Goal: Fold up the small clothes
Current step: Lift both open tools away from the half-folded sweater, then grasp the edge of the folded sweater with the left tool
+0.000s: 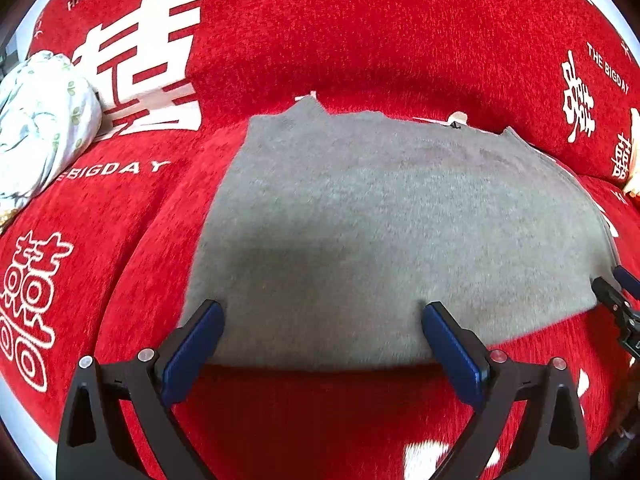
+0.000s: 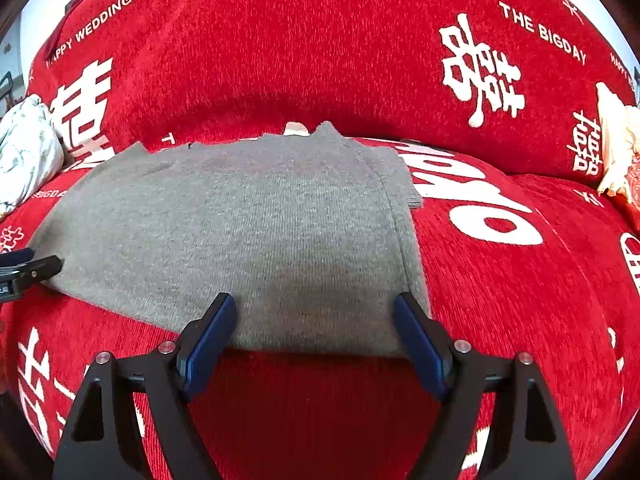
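Where floral bundle [image 1: 38,120] lies, red sofa cover [image 1: 360,32]

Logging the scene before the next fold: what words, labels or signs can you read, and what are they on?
"HAPPY WEDDING": red sofa cover, upper left.
"THE BIGDAY": same cover, upper right.
"BIGDAY": cover's seat, left, partly cut off.
Large white Chinese double-happiness signs: on the cover.
Grey garment: no readable text.
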Available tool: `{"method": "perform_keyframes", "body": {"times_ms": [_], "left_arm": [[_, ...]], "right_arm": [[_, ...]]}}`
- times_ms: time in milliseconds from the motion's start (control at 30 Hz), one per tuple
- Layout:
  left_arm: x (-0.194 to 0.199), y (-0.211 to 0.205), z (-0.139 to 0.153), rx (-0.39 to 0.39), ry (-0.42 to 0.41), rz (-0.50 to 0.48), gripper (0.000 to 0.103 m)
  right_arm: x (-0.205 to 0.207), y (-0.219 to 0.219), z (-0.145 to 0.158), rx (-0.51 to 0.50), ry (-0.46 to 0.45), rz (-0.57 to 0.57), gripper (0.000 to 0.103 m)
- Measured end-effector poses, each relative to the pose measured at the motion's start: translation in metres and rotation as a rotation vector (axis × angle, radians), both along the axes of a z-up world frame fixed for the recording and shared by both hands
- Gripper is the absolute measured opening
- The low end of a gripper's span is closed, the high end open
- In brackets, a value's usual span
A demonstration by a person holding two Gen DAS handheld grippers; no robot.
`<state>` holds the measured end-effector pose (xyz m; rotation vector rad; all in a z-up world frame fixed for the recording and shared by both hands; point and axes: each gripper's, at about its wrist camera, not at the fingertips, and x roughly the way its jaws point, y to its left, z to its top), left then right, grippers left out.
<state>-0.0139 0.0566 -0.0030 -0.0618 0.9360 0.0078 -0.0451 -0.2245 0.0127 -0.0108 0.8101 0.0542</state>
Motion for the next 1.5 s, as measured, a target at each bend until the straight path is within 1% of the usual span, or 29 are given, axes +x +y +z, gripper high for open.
{"method": "perform_keyframes", "body": {"times_ms": [133,167,200,233,267,300,333,400,433,467,500,533,567,600,733,767,800,867,1000,1033,1067,1100,1200,1267,1300,1367,1433,1467,1500], "left_arm": [[-0.02,0.003,0.0,0.007,0.005,0.019,0.1],[-0.027,0.006,-0.003,0.02,0.022,0.046,0.1],[-0.032,0.01,-0.007,0.014,0.031,0.066,0.103],[-0.04,0.017,-0.01,-0.022,0.02,0.083,0.102],[-0.047,0.023,-0.011,-0.04,0.004,0.099,0.102],[-0.052,0.027,-0.011,-0.031,0.006,0.115,0.102],[-0.055,0.03,-0.011,-0.041,0.009,0.119,0.102],[-0.058,0.037,-0.01,-0.08,0.021,0.126,0.102],[-0.059,0.041,-0.009,-0.114,0.017,0.127,0.102],[-0.061,0.046,-0.007,-0.163,0.009,0.125,0.102],[-0.063,0.054,-0.006,-0.252,-0.01,0.123,0.102],[-0.064,0.061,-0.005,-0.319,-0.026,0.126,0.102],[-0.065,0.071,-0.005,-0.418,-0.046,0.129,0.102],[-0.065,0.075,-0.006,-0.478,-0.057,0.129,0.102],[-0.048,0.093,-0.014,-0.772,-0.105,0.133,0.102],[-0.041,0.094,-0.016,-0.832,-0.11,0.126,0.102],[-0.035,0.095,-0.017,-0.864,-0.124,0.126,0.102],[-0.023,0.095,-0.017,-0.888,-0.147,0.116,0.102],[-0.005,0.099,-0.015,-0.965,-0.191,0.094,0.102],[-0.002,0.099,-0.016,-0.977,-0.193,0.092,0.101],[0.001,0.102,-0.016,-0.984,-0.193,0.094,0.097],[0.002,0.108,-0.019,-1.016,-0.196,0.097,0.096],[-0.011,0.122,-0.024,-1.107,-0.219,0.101,0.095],[-0.024,0.129,-0.026,-1.131,-0.224,0.125,0.095],[-0.032,0.133,-0.024,-1.127,-0.222,0.152,0.101],[-0.043,0.142,-0.021,-1.113,-0.229,0.184,0.103],[-0.048,0.157,-0.02,-1.108,-0.245,0.21,0.103],[-0.049,0.165,-0.021,-1.122,-0.245,0.222,0.103],[-0.048,0.173,-0.027,-1.144,-0.228,0.243,0.103]], "right_arm": [[-0.006,0.0,-0.001,0.004,-0.018,0.006,0.085],[-0.007,0.0,-0.001,0.008,-0.021,0.011,0.085],[-0.009,-0.001,-0.001,0.014,-0.023,0.016,0.085],[-0.011,-0.001,-0.001,0.017,-0.027,0.021,0.085],[-0.013,-0.002,-0.002,0.018,-0.031,0.028,0.085],[-0.015,-0.002,-0.002,0.017,-0.034,0.035,0.085],[-0.018,-0.002,-0.003,0.015,-0.034,0.041,0.085],[-0.024,-0.002,-0.004,0.004,-0.025,0.048,0.085],[-0.027,-0.003,-0.005,0.01,-0.018,0.044,0.087],[-0.03,-0.007,-0.006,0.041,0.003,0.031,0.089],[-0.034,-0.012,-0.006,0.073,0.002,0.004,0.089],[-0.039,-0.015,-0.005,0.086,-0.005,-0.013,0.089],[-0.042,-0.017,-0.004,0.1,0.003,-0.024,0.089],[-0.045,-0.017,-0.003,0.108,0.005,-0.029,0.09],[-0.05,-0.015,-0.001,0.107,0.016,-0.058,0.09],[-0.049,-0.014,-0.001,0.105,0.018,-0.064,0.09],[-0.048,-0.014,-0.001,0.101,0.021,-0.072,0.091],[-0.047,-0.013,-0.001,0.098,0.029,-0.087,0.091],[-0.039,-0.009,0.004,0.11,0.068,-0.094,0.091],[-0.036,-0.007,0.006,0.117,0.074,-0.092,0.091],[-0.033,-0.004,0.01,0.125,0.077,-0.085,0.091],[-0.027,0.001,0.017,0.127,0.071,-0.077,0.091],[-0.006,0.024,0.039,0.123,0.041,-0.039,0.091],[0.008,0.043,0.05,0.107,0.034,-0.007,0.091],[0.015,0.054,0.055,0.101,0.034,0.012,0.091],[0.024,0.079,0.064,0.124,0.037,0.066,0.091],[0.028,0.114,0.068,0.137,0.059,0.177,0.091],[0.028,0.134,0.068,0.114,0.067,0.241,0.091],[0.024,0.162,0.065,0.06,0.069,0.331,0.091]]}}
